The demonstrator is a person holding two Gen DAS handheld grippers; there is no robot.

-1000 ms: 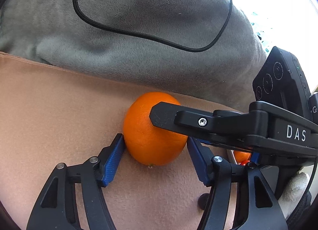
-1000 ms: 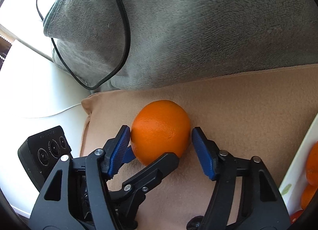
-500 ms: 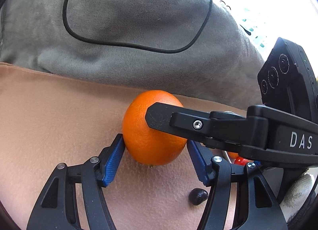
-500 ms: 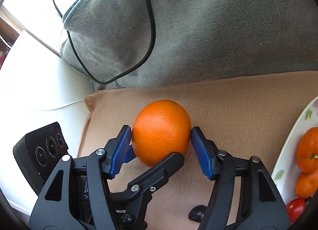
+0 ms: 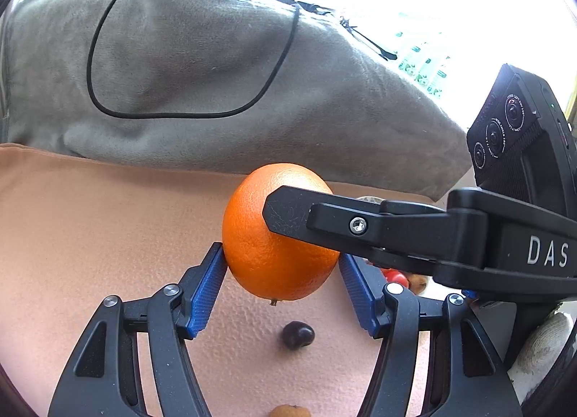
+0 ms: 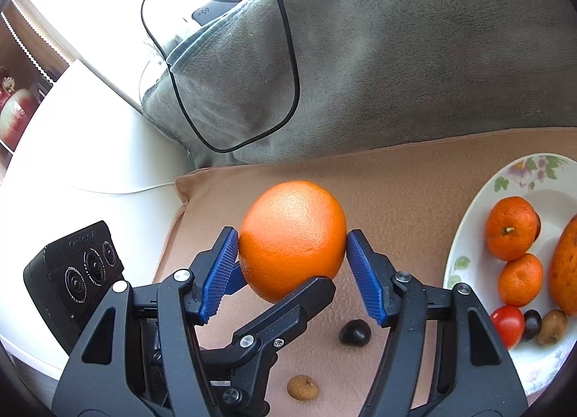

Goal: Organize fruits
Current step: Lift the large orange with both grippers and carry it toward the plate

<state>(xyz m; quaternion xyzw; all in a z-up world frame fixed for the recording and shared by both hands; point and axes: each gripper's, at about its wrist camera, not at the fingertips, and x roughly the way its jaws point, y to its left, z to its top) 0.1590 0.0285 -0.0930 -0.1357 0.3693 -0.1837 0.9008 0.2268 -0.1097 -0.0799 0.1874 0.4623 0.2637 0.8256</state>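
Note:
A large orange (image 5: pixel 277 233) (image 6: pixel 293 236) is held above the tan cloth (image 5: pixel 90 222) by both grippers at once. My left gripper (image 5: pixel 281 265) has its blue pads on the orange's sides. My right gripper (image 6: pixel 292 254) also has its blue pads against it, crossing the left one at right angles. A white flowered plate (image 6: pixel 468 236) at the right holds two mandarins (image 6: pixel 512 227), a larger orange fruit, a cherry tomato (image 6: pixel 508 323), a dark grape and a brown fruit.
A dark grape (image 5: pixel 297 335) (image 6: pixel 355 332) and a small brown fruit (image 6: pixel 303 386) lie on the cloth below the orange. A grey blanket (image 6: pixel 396 56) with a black cable (image 6: pixel 288 56) rises behind. A white surface (image 6: pixel 90 146) lies left of the cloth.
Both grippers have lifted the orange off the cloth and pulled back; the right pads closed onto it. The plate and the loose fruit below have come into view.

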